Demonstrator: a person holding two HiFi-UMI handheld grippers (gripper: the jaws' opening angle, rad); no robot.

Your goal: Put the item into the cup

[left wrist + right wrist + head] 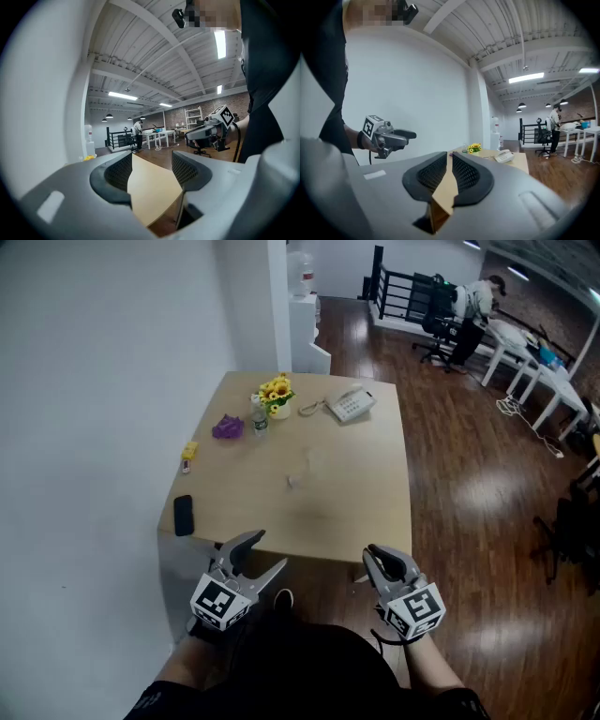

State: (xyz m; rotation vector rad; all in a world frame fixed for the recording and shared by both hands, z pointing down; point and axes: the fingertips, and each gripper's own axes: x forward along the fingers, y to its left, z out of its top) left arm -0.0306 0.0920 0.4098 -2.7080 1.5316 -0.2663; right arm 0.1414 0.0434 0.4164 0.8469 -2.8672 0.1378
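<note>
left gripper: jaws wide apart, nothing between them; held off the near edge of the table, left side
right gripper: jaws drawn together, nothing in them; also off the near edge, right side
cup: faint clear shape around mid-table, hard to make out (may be see-through plastic or glass), well apart from both grippers
item: my guess is the small pale bit just near-left of the cup; too small to tell what it is
other candidates: purple lump, yellow piece, both on the left side, further off
clutter: flowers, small bottle and telephone at the far end; black phone at the near-left edge
handling, item: likely very light, lying low on the tabletop; a small thing like that can skid or flick away if pinched off-centre
where to grip: come down over it, jaw tips either side of its middle, close gently right at table level
handling, cup: looks light and tippy if clear plastic, so a knock on the rim could topple it; drop the item from just above the mouth
progress: not started, nothing held, both grippers short of the table
</note>
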